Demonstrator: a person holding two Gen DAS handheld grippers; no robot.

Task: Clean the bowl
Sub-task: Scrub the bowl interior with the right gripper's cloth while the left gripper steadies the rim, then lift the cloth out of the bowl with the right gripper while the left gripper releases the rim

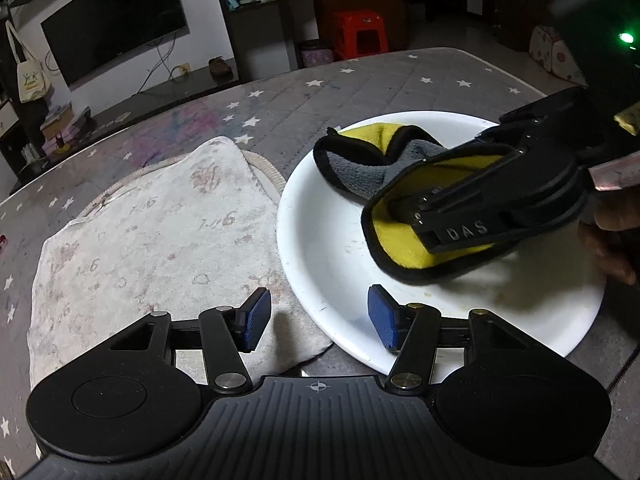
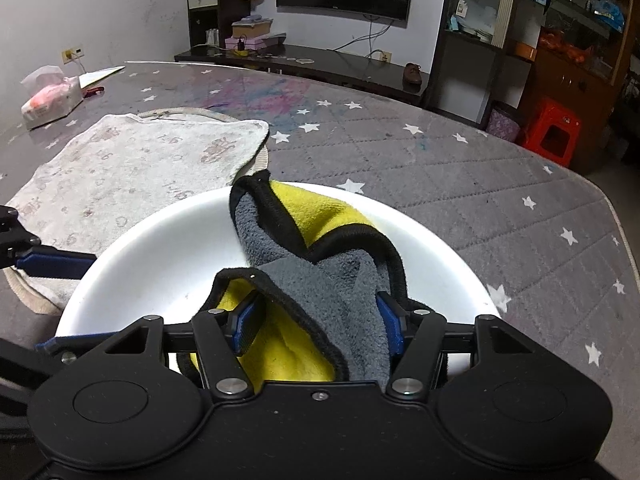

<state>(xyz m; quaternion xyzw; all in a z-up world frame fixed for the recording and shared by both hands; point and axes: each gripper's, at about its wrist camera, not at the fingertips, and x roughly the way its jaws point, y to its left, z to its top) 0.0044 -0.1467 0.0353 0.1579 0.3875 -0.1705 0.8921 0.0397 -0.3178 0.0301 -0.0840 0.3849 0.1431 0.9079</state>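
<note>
Grey star-print quilted table cover (image 1: 360,80), living-room setting. White bowl (image 1: 328,248) on it, beside a pale printed towel (image 1: 152,232). Yellow-and-grey cloth (image 2: 304,264) inside the bowl, clamped between the right gripper (image 2: 316,324) pads. Left gripper (image 1: 318,316) parted, straddling the bowl's near rim, gripping nothing.

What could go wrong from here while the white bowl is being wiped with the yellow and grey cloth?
The left gripper straddles the rim of the shallow white bowl with its jaws apart, so the bowl may slide under wiping pressure. The bunched yellow and grey microfibre cloth in the right gripper may skip the specks near the bowl's rim. The bowl's edge sits over the pale printed towel, so it might rock.
</note>
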